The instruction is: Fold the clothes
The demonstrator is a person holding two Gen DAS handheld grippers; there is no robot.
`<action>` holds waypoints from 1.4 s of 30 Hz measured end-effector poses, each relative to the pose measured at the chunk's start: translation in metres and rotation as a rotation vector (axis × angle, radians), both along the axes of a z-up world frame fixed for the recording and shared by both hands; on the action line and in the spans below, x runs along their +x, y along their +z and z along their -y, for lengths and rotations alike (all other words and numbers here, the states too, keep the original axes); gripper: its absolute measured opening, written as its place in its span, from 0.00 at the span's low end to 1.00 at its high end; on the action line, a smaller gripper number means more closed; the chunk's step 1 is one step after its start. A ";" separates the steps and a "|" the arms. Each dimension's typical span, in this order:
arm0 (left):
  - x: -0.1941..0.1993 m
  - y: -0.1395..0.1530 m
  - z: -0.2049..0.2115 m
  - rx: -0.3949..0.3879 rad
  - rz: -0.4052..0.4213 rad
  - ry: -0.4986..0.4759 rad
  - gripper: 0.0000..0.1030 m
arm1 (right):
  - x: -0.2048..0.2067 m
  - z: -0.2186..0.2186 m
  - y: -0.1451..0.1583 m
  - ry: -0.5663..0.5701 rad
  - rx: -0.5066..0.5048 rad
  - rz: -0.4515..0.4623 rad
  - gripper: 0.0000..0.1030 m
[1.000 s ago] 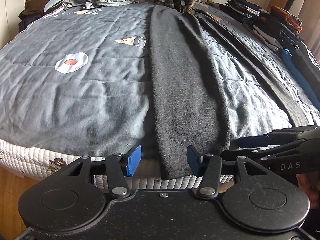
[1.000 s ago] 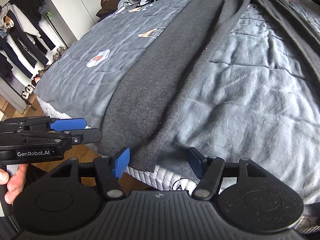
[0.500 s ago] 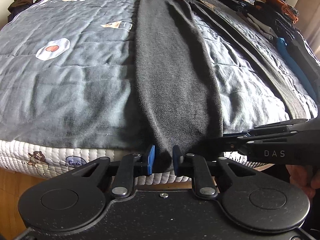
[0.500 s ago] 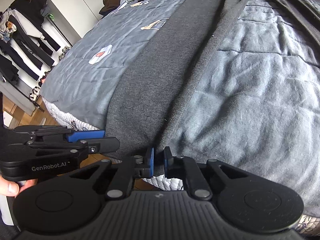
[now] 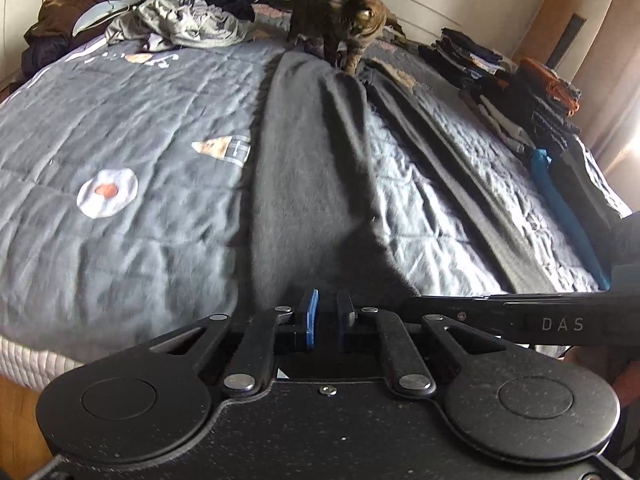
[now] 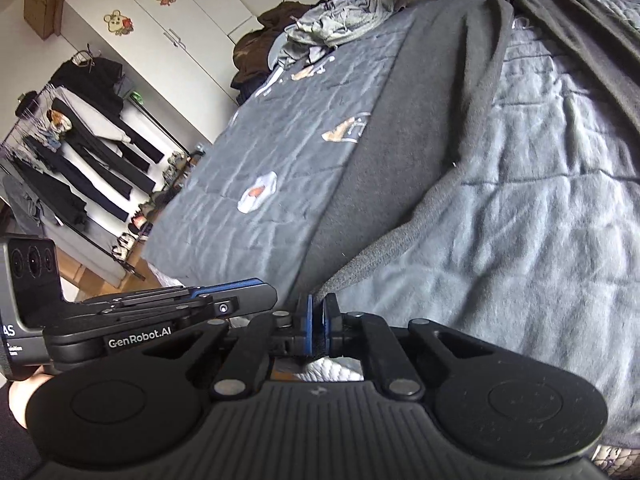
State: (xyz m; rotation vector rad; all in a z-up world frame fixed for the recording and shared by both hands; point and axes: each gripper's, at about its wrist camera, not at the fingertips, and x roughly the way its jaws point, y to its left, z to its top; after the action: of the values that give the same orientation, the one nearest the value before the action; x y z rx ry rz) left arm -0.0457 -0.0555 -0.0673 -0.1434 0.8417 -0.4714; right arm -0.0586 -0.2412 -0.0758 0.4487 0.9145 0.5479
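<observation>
Both Grippers Take the Near Hem

Nearest, the left gripper [image 5: 324, 322] and right gripper [image 6: 317, 322] have just closed, pinching the near end corners of the dark grey garment [image 5: 304, 184]. Soft, light knit, likely to droop between grips. Beyond, it stretches along the bed [image 5: 120, 128] toward a cat [image 5: 340, 20].

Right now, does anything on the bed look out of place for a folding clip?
Yes: a tabby cat stands at the far end of the long dark grey garment, its front paws on or right at the cloth. Both tongs, left and right, grip the near end, so lifting may tug against it.
</observation>
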 end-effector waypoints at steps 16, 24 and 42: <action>0.067 0.038 0.031 0.147 0.151 -0.133 0.11 | 0.101 0.054 0.060 -0.093 0.104 0.097 0.01; -0.004 -0.012 0.052 0.442 0.191 -0.381 0.17 | 0.093 0.061 0.035 -0.006 -0.052 0.096 0.02; -0.023 -0.103 0.099 0.808 0.424 -0.640 0.35 | 0.064 0.071 0.029 0.021 -0.150 0.096 0.06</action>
State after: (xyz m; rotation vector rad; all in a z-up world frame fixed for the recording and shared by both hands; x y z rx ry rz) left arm -0.0690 -0.1541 -0.1706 0.9666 0.5883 -0.6879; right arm 0.0055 -0.3124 -0.0463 0.2753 0.8626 0.5119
